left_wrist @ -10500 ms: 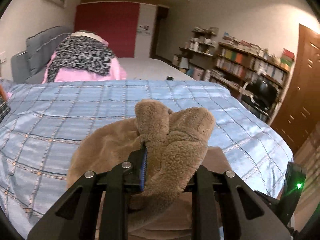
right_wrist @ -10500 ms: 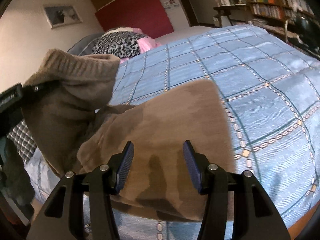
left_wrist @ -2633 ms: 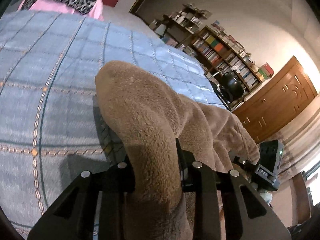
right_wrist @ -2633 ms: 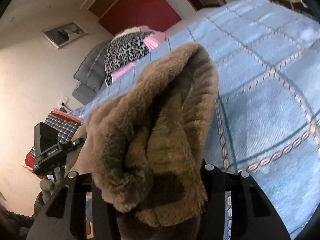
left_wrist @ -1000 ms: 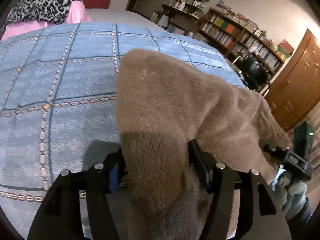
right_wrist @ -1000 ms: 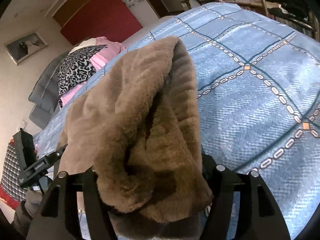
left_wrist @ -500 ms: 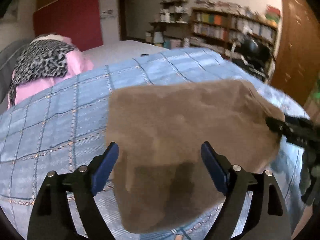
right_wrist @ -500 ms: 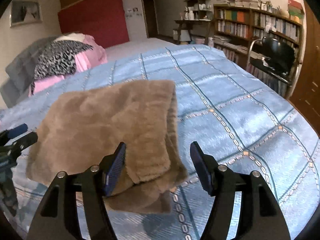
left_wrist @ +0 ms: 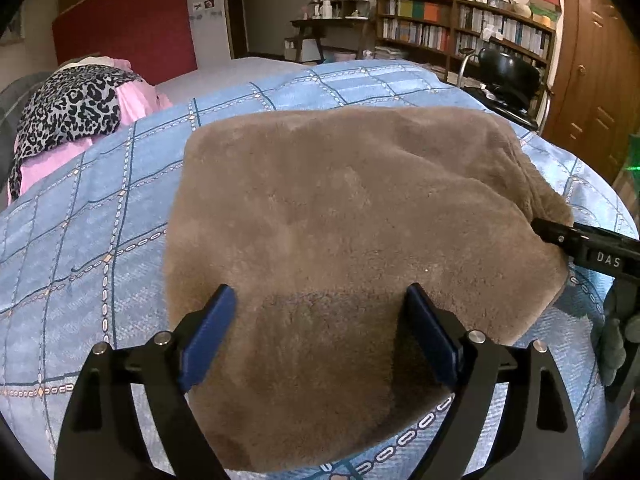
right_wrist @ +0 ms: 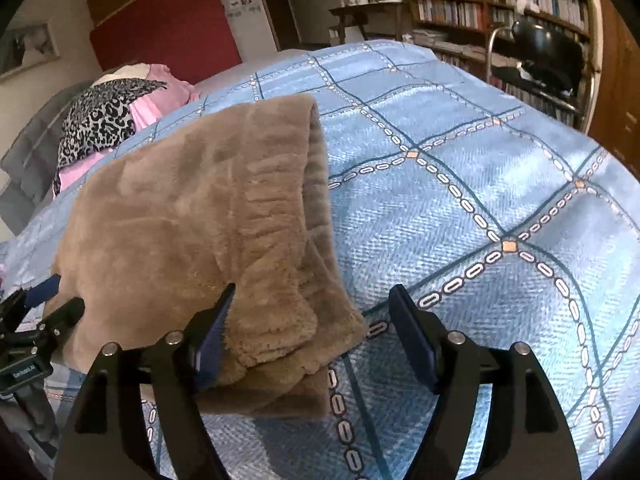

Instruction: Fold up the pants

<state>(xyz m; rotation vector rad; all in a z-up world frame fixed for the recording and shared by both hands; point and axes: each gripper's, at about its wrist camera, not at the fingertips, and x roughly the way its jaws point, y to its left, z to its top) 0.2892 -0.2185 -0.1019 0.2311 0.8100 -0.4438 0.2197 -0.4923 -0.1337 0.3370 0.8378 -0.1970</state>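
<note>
Your left gripper (left_wrist: 320,324) hovers low over the near edge of the folded brown fleece pants (left_wrist: 352,240), jaws spread wide and holding nothing; the blue pads straddle the fabric without closing on it. Your right gripper (right_wrist: 310,326) is level with the pants' right-hand corner, jaws also wide apart and empty: its left pad sits just over the ribbed waistband (right_wrist: 280,216), its right pad over bare bedspread.

The pants lie folded into a thick, roughly square stack on the blue checked bedspread (left_wrist: 80,248), near the bed's front edge. In the right wrist view the waistband layers are stacked along the pants' right side, with a lower layer poking out beneath at the near corner.

Beyond the pants, toward the head of the bed, sits a pile of pink and leopard-print clothing (left_wrist: 72,116). Behind the bed, to the right of the pants, stand a bookshelf (left_wrist: 464,36) packed with books and a black chair (left_wrist: 508,76). A red wall panel (left_wrist: 124,24) rises behind the clothing pile.
</note>
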